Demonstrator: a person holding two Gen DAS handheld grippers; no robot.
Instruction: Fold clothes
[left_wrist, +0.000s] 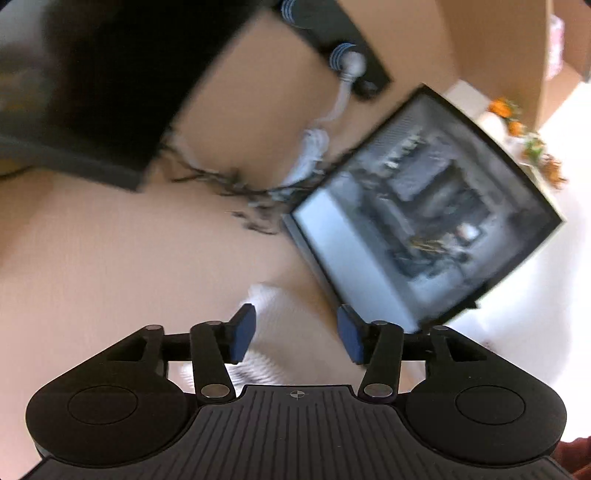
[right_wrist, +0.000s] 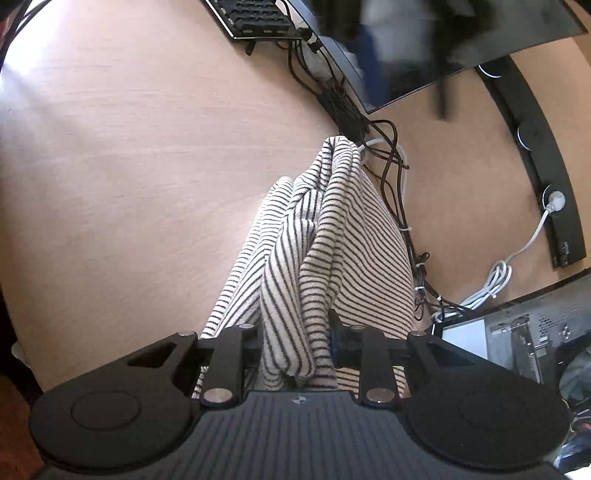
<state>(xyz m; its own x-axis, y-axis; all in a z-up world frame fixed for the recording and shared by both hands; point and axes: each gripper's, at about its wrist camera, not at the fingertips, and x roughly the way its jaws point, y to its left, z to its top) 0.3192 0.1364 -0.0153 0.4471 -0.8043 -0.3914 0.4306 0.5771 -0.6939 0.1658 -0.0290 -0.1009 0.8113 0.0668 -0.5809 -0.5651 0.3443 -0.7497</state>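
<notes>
In the right wrist view a white garment with thin dark stripes (right_wrist: 332, 229) hangs bunched in long folds over the wooden desk (right_wrist: 129, 166). My right gripper (right_wrist: 295, 343) is shut on it, a thick fold squeezed between the fingers. The left wrist view is blurred by motion. There my left gripper (left_wrist: 297, 332) stands open, its blue pads (left_wrist: 243, 332) well apart. A pale blurred piece of the striped garment (left_wrist: 273, 310) shows in the gap and below it, and neither pad presses on it.
A computer case with a glass side (left_wrist: 424, 206) stands at the right of the desk. Tangled cables (right_wrist: 388, 166), a black power strip (right_wrist: 535, 147), a keyboard (right_wrist: 255, 18) and a dark monitor (right_wrist: 424, 48) line the far side. Orange flowers (left_wrist: 524, 140) stand behind the case.
</notes>
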